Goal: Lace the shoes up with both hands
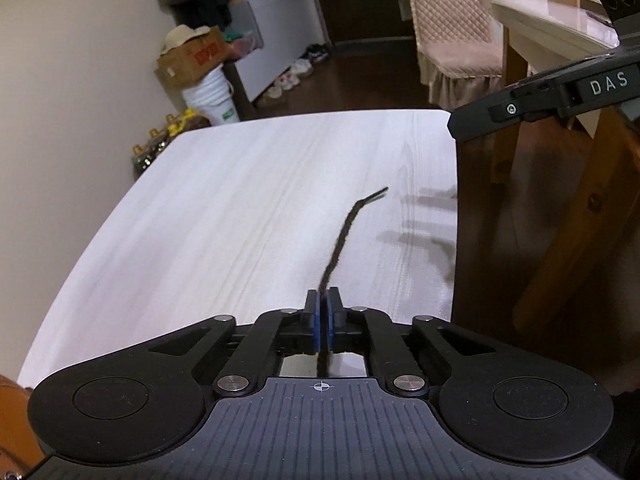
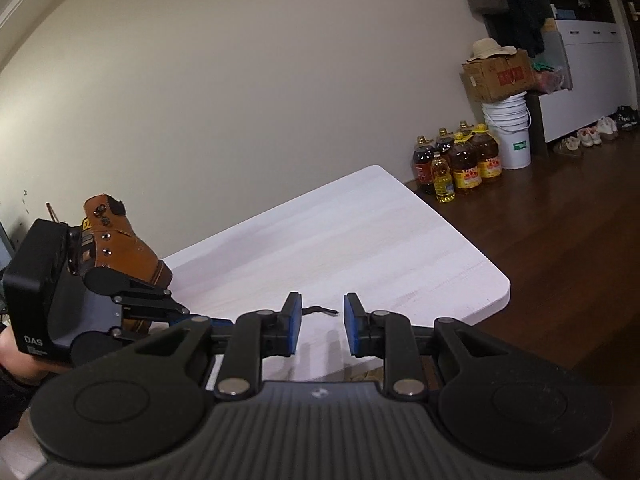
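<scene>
Brown lace [image 1: 340,240] pinched btwn left fingers [image 1: 318,320], tip sticking fwd.

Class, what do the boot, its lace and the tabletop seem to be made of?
Boot: probably tan leather, smooth with a slight sheen, with metal eyelets. Lace: dark woven or fuzzy cord, going by its matte, rough edge. Tabletop: pale whitewashed wood grain, possibly laminate; it looks smooth.

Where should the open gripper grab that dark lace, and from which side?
Probably just behind the stiff tip of the lace. The left gripper already pinches it further back, so the free end sticks out over the table. The right gripper stands open with that tip between its pads, so it could come straight on and close there.
</scene>
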Motion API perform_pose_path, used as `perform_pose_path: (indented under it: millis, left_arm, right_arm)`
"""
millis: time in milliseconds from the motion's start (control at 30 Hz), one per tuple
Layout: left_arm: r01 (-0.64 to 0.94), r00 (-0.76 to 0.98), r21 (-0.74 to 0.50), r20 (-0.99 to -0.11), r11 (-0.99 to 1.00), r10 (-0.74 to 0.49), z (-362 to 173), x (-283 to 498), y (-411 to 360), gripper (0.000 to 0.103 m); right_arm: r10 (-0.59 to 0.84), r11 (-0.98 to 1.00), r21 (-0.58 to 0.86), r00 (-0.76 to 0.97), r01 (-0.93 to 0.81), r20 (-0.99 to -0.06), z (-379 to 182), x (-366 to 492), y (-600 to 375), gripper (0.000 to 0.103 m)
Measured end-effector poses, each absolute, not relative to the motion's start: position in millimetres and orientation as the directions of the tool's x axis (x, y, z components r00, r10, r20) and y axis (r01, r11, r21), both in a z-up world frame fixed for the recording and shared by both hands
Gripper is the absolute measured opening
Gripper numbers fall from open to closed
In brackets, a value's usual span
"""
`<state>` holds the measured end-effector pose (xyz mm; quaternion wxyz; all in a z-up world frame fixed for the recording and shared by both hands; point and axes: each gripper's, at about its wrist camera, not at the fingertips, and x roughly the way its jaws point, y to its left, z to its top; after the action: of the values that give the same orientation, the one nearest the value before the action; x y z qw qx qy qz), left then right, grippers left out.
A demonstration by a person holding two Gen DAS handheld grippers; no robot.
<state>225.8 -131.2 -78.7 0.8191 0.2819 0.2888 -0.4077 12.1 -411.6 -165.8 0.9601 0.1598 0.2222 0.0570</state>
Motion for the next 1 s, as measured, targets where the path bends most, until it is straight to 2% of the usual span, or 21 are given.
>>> perform_pose_path:
  millis: [67,233,367,467,533,633,833,1000]
  left_arm:
    - [0.811,0.523,0.195,-0.666,0.552,-0.532,-69,224,-123,0.002]
    - [0.644,0.699,0.091,-0.472,0.759,-0.537,-28,198,-61,0.002]
    - [0.459,0.838,0.016,-0.339,0.888,-0.427,-14,165,2,0.002]
    - [0.288,0.923,-0.051,-0.25,0.956,-0.292,-10,132,52,0.002]
    - [0.216,0.943,-0.077,-0.242,0.973,-0.229,-14,116,71,0.002]
    - [0.164,0.942,-0.107,-0.28,0.981,-0.188,-26,105,85,0.002]
    - [0.144,0.917,-0.138,-0.354,0.98,-0.185,-51,98,86,0.003]
    - [0.139,0.917,-0.093,-0.364,0.986,-0.163,-66,87,81,0.003]
  right_arm:
    - [0.187,0.941,0.335,0.894,-0.044,-0.408,-166,13,-410,0.026]
    - [0.23,0.934,0.348,0.884,-0.083,-0.406,-166,19,-396,0.026]
    - [0.318,0.916,0.365,0.86,-0.169,-0.399,-168,32,-368,0.026]
    - [0.393,0.895,0.374,0.828,-0.245,-0.399,-169,45,-342,0.026]
    - [0.448,0.876,0.373,0.801,-0.305,-0.397,-167,54,-321,0.026]
    - [0.51,0.847,0.383,0.769,-0.37,-0.386,-163,64,-296,0.026]
    - [0.648,0.747,0.454,0.682,-0.485,-0.338,-146,76,-250,0.026]
    - [0.721,0.669,0.582,0.594,-0.462,-0.357,-147,94,-233,0.028]
